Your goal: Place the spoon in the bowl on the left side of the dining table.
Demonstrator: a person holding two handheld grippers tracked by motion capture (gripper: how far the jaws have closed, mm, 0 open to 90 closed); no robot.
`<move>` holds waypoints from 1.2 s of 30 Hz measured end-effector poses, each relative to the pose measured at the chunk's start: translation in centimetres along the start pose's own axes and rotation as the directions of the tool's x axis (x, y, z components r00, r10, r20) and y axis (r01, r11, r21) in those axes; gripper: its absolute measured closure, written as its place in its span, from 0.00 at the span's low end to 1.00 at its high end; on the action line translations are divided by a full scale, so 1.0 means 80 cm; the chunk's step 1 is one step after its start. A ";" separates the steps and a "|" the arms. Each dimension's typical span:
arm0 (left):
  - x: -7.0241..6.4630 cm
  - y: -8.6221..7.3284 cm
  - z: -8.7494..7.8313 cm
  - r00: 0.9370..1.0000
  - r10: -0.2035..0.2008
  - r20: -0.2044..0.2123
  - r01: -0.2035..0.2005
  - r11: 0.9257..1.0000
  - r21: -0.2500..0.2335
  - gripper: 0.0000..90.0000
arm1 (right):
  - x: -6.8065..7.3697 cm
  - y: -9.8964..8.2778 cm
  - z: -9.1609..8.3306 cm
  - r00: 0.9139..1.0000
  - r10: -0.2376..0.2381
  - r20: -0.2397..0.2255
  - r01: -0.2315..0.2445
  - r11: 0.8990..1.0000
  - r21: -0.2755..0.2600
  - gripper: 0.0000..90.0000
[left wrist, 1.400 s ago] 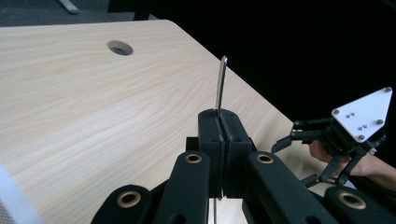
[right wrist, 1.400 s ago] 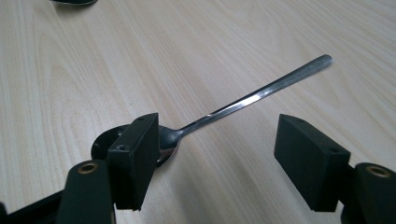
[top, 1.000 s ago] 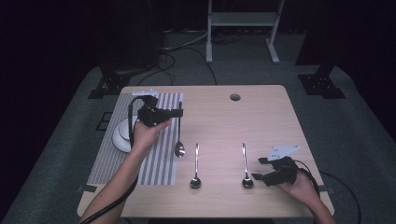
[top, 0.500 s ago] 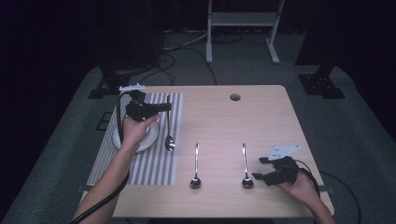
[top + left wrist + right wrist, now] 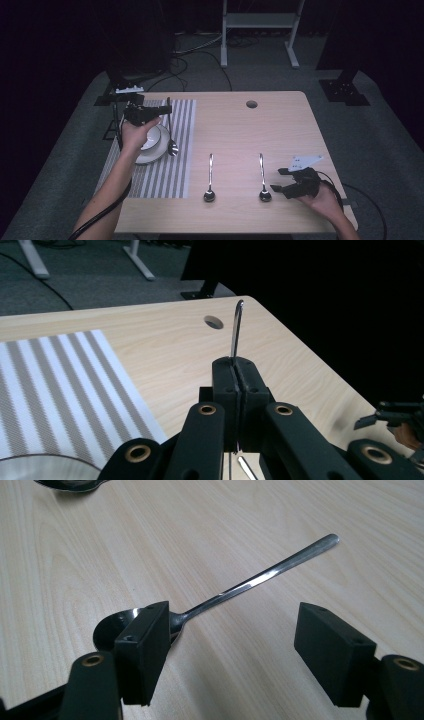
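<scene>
Spoons are the business here, and one spoon (image 5: 170,131) hangs bowl-down from the left gripper (image 5: 162,108), whose jaws are pressed tight on its handle, over the striped mat (image 5: 165,175) just beside the white plate (image 5: 156,146). Held by the handle and upright, it looks ready to be set beside the plate, as in a place setting. Two more spoons lie side by side on the bare table (image 5: 280,130), handles pointing away. The right gripper (image 5: 278,181), jaws wide apart and holding nothing, rests by the nearer spoon (image 5: 263,180), probably lined up to take it.
</scene>
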State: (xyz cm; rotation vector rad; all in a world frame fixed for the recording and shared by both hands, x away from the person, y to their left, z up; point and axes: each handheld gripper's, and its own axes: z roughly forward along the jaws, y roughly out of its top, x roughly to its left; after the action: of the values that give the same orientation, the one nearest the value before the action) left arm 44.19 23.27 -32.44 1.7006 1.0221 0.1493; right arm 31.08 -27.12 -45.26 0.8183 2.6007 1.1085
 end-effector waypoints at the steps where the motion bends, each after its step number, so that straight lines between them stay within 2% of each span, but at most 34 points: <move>1: 0.002 0.000 -0.001 1.000 -0.004 -0.003 0.004 1.000 -0.002 0.99 | 0.000 0.000 0.000 1.000 0.000 0.000 0.000 1.000 0.000 0.33; 10: 0.020 0.006 -0.017 0.998 -0.032 -0.044 0.030 0.999 -0.033 0.99 | -0.001 0.000 -0.002 1.000 0.000 0.003 0.000 1.000 -0.006 0.33; 15: 0.028 0.007 -0.023 0.997 -0.034 -0.068 0.031 0.999 -0.043 0.99 | -0.002 0.000 -0.003 1.000 0.003 0.005 -0.003 1.000 -0.010 0.32; 23: 0.039 0.010 -0.031 0.993 -0.059 -0.101 0.052 0.996 -0.067 0.99 | -0.004 0.000 -0.004 1.000 0.007 0.006 -0.007 1.000 -0.013 0.32; 36: 0.055 0.013 -0.044 0.986 -0.071 -0.151 0.059 0.995 -0.082 0.99 | -0.005 0.000 -0.006 1.000 0.008 0.008 -0.008 1.000 -0.017 0.32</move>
State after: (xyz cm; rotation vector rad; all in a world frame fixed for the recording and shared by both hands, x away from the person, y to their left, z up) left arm 45.56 28.80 -31.83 1.6026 1.1699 0.2772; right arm 31.20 -27.62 -44.96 0.8288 2.5803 1.1253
